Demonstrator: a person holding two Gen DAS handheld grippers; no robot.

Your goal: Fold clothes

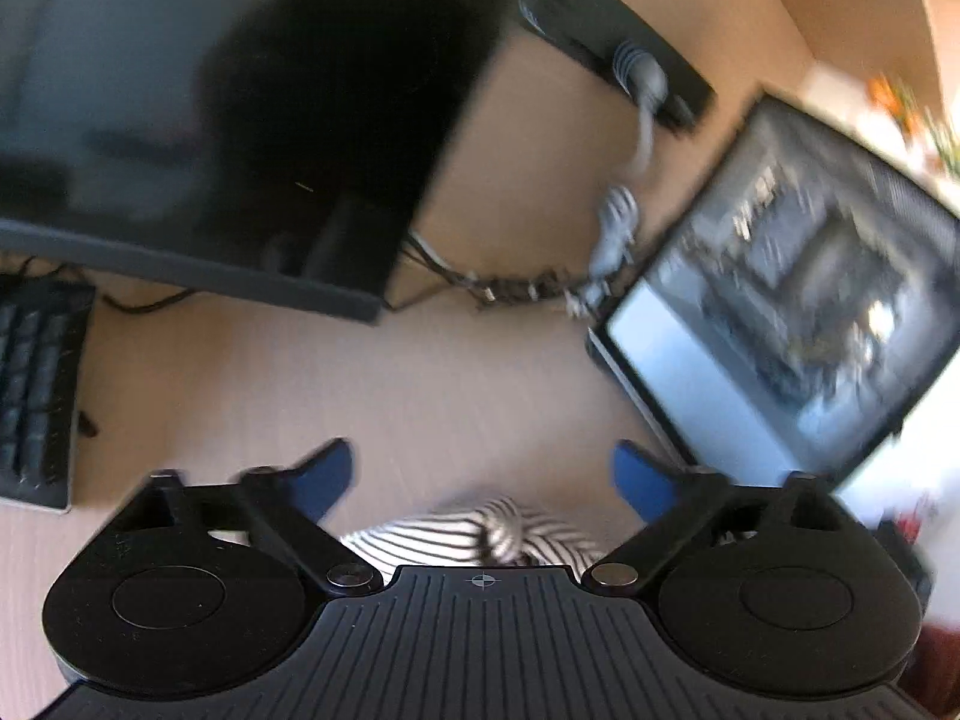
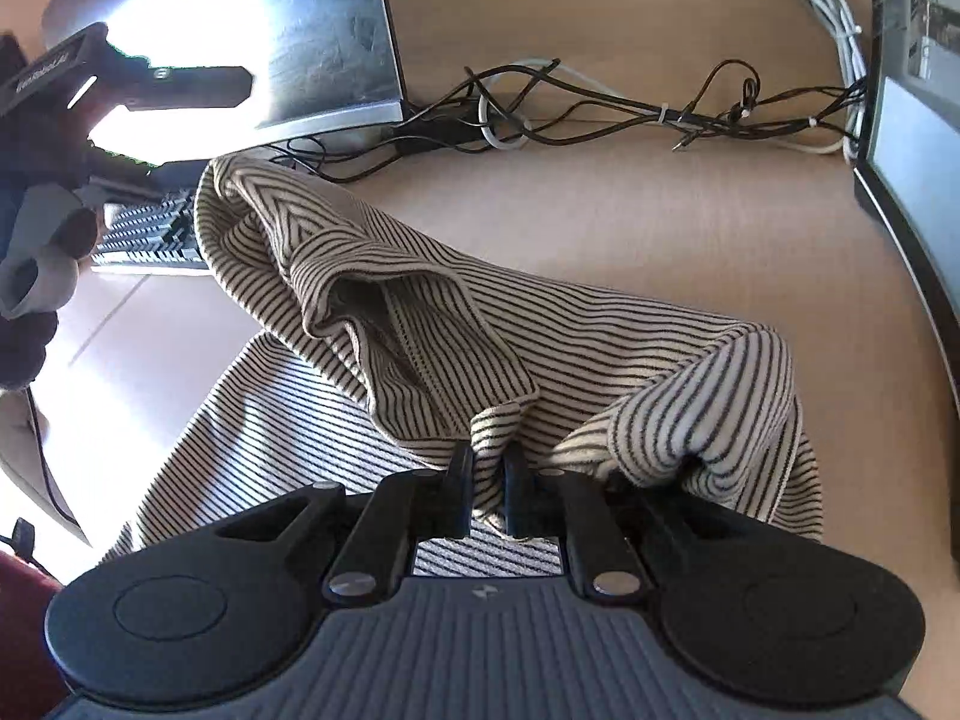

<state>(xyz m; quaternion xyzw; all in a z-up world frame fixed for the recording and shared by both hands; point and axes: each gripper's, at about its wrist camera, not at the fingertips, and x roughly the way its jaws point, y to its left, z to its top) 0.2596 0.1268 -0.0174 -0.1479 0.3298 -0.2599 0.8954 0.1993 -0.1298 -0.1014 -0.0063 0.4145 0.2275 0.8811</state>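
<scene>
A cream garment with thin dark stripes (image 2: 432, 324) lies rumpled on the wooden desk (image 2: 630, 228). My right gripper (image 2: 487, 468) is shut on a bunched fold of the garment at its near edge. My left gripper (image 1: 483, 474) is open, its blue fingertips (image 1: 327, 477) spread wide above the desk; a bit of the striped garment (image 1: 468, 531) shows just below and between them, apart from the fingers. The left view is blurred. The left gripper also shows at the upper left of the right wrist view (image 2: 138, 84), above the garment's far end.
A dark monitor (image 1: 198, 120) and a keyboard (image 1: 33, 390) stand at the left, a second lit screen (image 1: 792, 312) at the right. A tangle of cables (image 2: 600, 108) runs along the back of the desk. A keyboard (image 2: 147, 234) lies behind the garment.
</scene>
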